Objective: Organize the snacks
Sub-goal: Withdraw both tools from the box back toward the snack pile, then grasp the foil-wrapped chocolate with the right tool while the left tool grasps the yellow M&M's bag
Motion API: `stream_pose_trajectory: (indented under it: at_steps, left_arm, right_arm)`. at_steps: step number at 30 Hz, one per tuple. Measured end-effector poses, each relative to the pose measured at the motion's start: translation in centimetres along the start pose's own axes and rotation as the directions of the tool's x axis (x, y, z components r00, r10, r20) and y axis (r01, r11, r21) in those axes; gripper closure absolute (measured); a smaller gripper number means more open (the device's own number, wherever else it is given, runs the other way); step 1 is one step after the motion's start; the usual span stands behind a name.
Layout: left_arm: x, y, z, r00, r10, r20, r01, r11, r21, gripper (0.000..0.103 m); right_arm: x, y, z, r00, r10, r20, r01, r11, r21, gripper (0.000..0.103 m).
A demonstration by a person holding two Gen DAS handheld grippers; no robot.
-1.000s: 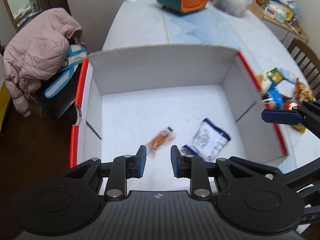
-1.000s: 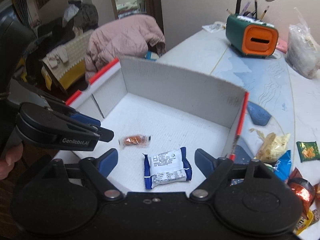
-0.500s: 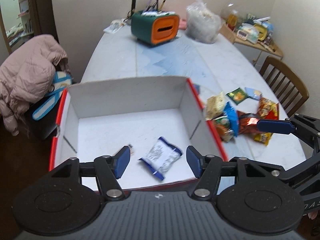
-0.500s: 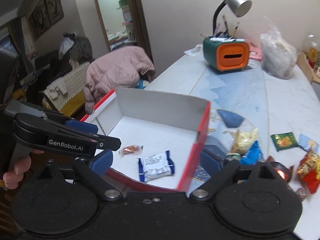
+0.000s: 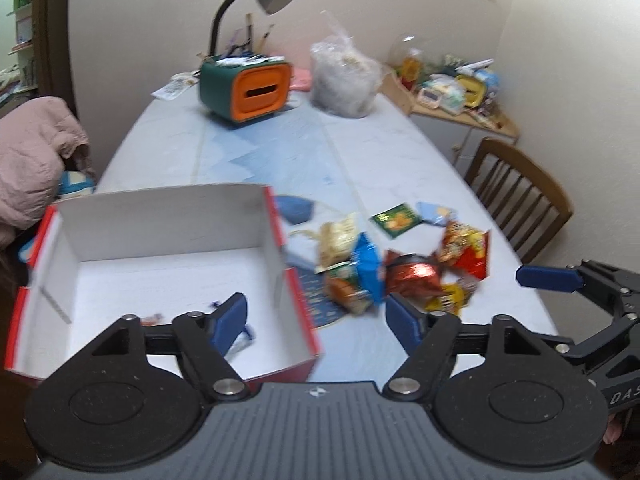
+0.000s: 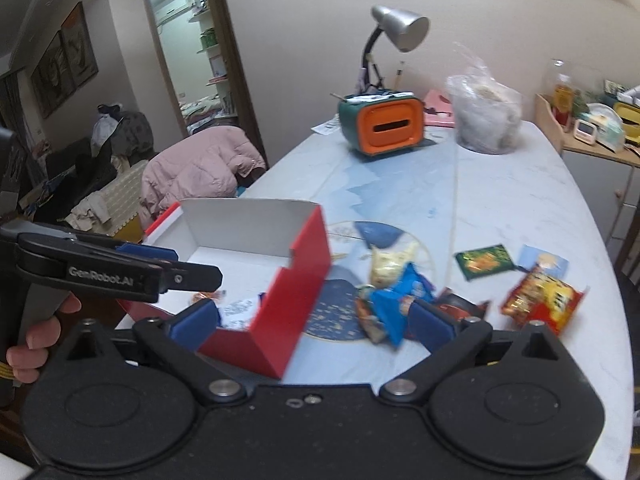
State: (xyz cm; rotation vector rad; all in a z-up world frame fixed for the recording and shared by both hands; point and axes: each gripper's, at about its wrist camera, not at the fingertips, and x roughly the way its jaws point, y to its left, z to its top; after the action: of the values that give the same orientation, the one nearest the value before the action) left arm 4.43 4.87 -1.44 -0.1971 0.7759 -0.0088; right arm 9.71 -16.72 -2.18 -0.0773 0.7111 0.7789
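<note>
A red box with a white inside [image 5: 276, 216] [image 6: 308, 248] stands on the table at the left. In it lie a blue-white packet [image 5: 244, 340] [image 6: 238, 308] and a small orange candy [image 5: 154, 319] [image 6: 200, 299], both partly hidden by fingers. A pile of snack packets [image 5: 400, 272] [image 6: 392, 296] lies to the right of the box. My left gripper [image 5: 316, 318] is open and empty, raised over the box's right wall. My right gripper [image 6: 312, 320] is open and empty, raised between box and pile.
A green-orange organizer with a lamp [image 5: 250, 88] and a clear bag [image 5: 344, 76] stand at the table's far end. A green packet [image 5: 396, 220] and a light-blue one [image 5: 436, 213] lie apart from the pile. A wooden chair [image 5: 516, 196] stands right, a pink jacket [image 5: 32, 152] left.
Both grippers have pulled back and up from the box and swung to the right, toward the pile. My left gripper's jaws have opened wide. The two packets stay in the box.
</note>
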Motion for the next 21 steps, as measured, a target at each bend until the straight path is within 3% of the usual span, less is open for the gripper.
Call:
stream_pose_trajectory:
  at_steps: [13, 21]
  left_arm:
    - [6.2, -8.3, -0.1, 0.995, -0.036, -0.089, 0.04, 0.999, 0.037, 0.025]
    - [10.9, -12.9, -1.0, 0.985, -0.062, -0.16, 0.078, 0.992, 0.095, 0.025]
  right_arm:
    - [-1.2, -9.3, -3.2, 0.99, -0.131, -0.061, 0.126, 0.989, -0.077, 0.0]
    - [0.7, -14.6, -4.4, 0.983, -0.148, -0.111, 0.128, 0.977, -0.17, 0.005]
